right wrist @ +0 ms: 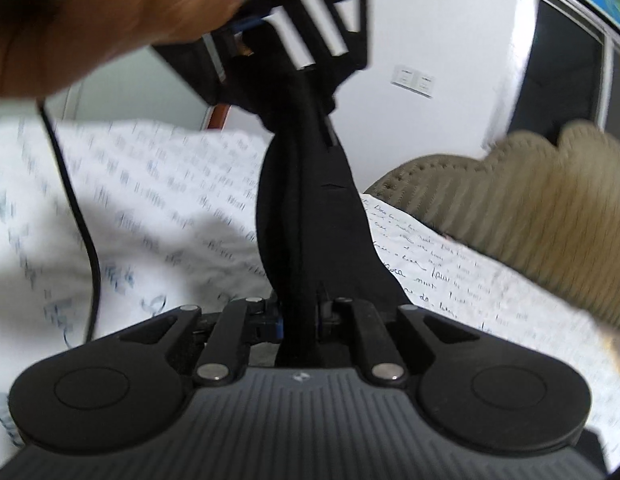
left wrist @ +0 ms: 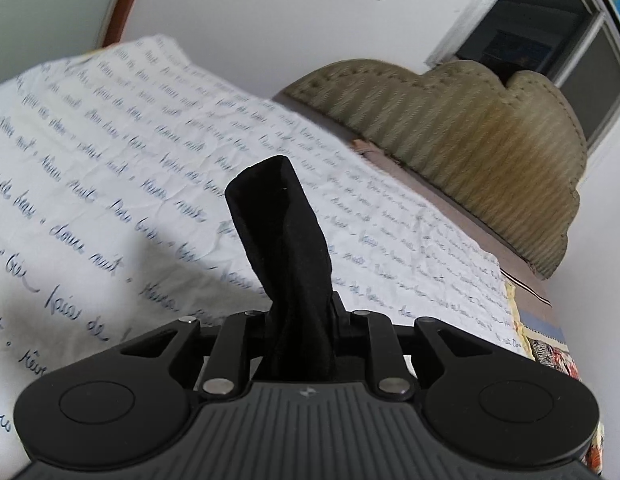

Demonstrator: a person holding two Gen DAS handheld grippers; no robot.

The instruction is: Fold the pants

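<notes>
Left wrist view, centre frame: left gripper (left wrist: 297,312) and right gripper (right wrist: 299,312) each clamp bunched, limp, light black fabric pants (left wrist: 281,240); better gripped at flat hems.

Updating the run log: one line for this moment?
left gripper: shut on pants | right gripper: shut on pants | pants: lifted above bedsheet

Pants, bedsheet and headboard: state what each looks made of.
Pants: soft matte black fabric, probably a knit; it twists and drapes limply from the jaws. Bedsheet: thin white woven cloth, likely cotton, finely creased, printed with script. Headboard: padded olive upholstery, ribbed and stitched, slightly velvety.
</notes>
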